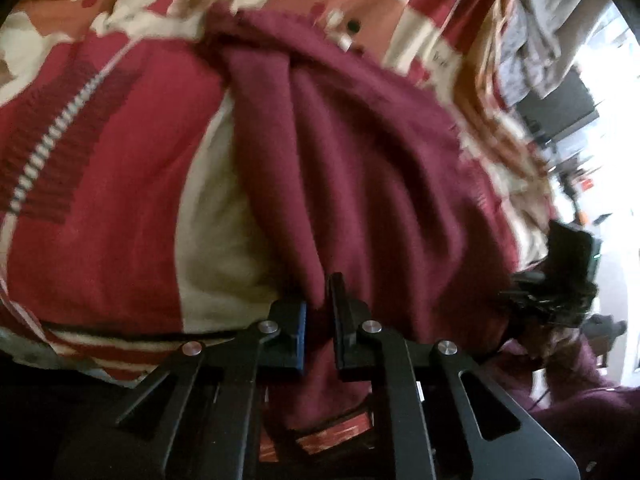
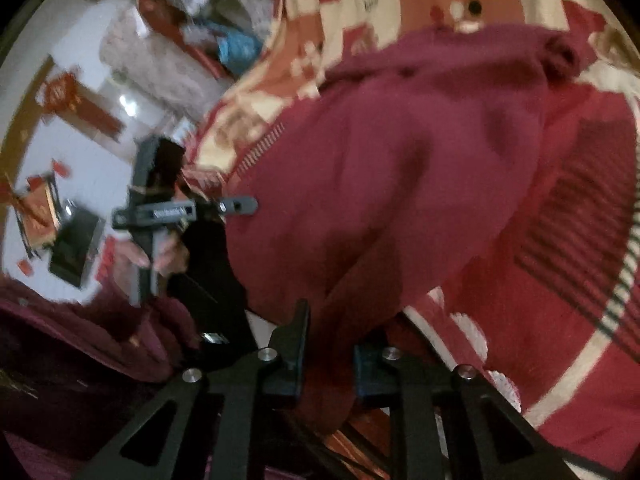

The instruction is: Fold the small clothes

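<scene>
No legible text, number or brand in either view.

- Grey bar (image 2: 154, 213) of the left gripper's rig, right wrist view, left of the maroon garment: a pale printed strip, too blurred to read.
- Patterned bedspread (image 1: 444, 58), cream patch near its far edge: small dark marks, possibly lettering, unreadable.
- Red hangings (image 2: 76, 100) on the white wall: gold marks, blurred, not decipherable.

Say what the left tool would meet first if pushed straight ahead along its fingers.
The maroon garment: the left tool is already shut on its near edge, with bunched folds directly ahead. The patterned bedcover probably lies beneath.
</scene>
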A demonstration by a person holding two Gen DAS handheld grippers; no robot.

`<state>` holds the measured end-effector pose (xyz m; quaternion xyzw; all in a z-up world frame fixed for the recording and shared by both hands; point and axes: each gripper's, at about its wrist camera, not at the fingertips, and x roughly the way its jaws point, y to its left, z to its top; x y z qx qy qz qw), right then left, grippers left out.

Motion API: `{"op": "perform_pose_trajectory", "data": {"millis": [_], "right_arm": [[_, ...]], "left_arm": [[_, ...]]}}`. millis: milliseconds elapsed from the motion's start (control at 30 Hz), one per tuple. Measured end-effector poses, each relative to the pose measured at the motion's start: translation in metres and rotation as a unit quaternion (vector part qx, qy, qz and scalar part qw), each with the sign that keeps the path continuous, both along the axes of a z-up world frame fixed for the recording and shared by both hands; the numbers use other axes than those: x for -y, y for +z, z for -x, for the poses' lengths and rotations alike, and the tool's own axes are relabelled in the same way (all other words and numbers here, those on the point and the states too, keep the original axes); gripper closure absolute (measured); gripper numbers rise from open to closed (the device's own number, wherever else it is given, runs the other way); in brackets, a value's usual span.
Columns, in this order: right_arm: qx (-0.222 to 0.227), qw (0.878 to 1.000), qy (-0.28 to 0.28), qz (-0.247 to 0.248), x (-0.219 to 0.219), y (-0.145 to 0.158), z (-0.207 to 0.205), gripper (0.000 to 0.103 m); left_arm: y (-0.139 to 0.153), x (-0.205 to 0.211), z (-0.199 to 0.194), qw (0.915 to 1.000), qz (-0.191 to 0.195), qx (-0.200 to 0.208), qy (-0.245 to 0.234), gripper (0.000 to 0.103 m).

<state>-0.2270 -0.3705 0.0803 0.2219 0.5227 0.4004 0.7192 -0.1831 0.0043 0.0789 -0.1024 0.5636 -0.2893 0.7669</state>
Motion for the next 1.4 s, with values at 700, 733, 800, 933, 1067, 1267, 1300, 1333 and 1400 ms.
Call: {"op": "perform_pose_trajectory", "data": {"millis": [700,733,800,933,1067,1267,1300,1333,1400], "right_arm": [[-0.008,0.946,-0.321,-0.053,0.088,0.000,-0.210,0.088],[-0.030,0.946,-0.319,-0.043,0.089,-0.010,-0.218,0.082],[-0.055,0.946,-0.317,-0.028,0.093,-0.018,-0.223,0.070],[0.005,0.948,-0.317,0.003,0.101,0.014,-0.205,0.059],[0.076,0.957,-0.273,0.056,0.084,0.045,-0.196,0.059],[0.056,0.957,-0.238,0.156,0.046,0.005,-0.240,0.059],[0.052,0.950,-0.245,0.187,0.044,-0.007,-0.254,0.059],[0.047,0.943,-0.253,0.214,0.044,-0.017,-0.263,0.059],[0.035,0.923,-0.266,0.277,0.045,-0.038,-0.286,0.059]], "left_arm": [[-0.003,0.011,-0.245,0.9855,0.068,-0.005,0.155,0.096],[-0.009,0.006,-0.250,0.9841,0.079,-0.017,0.158,0.095],[-0.009,-0.001,-0.250,0.9811,0.113,-0.025,0.155,0.090],[0.025,-0.009,-0.236,0.9841,0.099,0.042,0.142,0.043],[0.039,0.001,-0.231,0.9876,0.076,0.067,0.120,0.042],[0.005,0.044,-0.249,0.9925,-0.012,0.059,0.107,0.041],[-0.006,0.049,-0.255,0.9924,-0.036,0.049,0.107,0.041],[-0.019,0.055,-0.265,0.9900,-0.074,0.044,0.112,0.041],[-0.035,0.060,-0.280,0.9861,-0.109,0.044,0.118,0.041]]}}
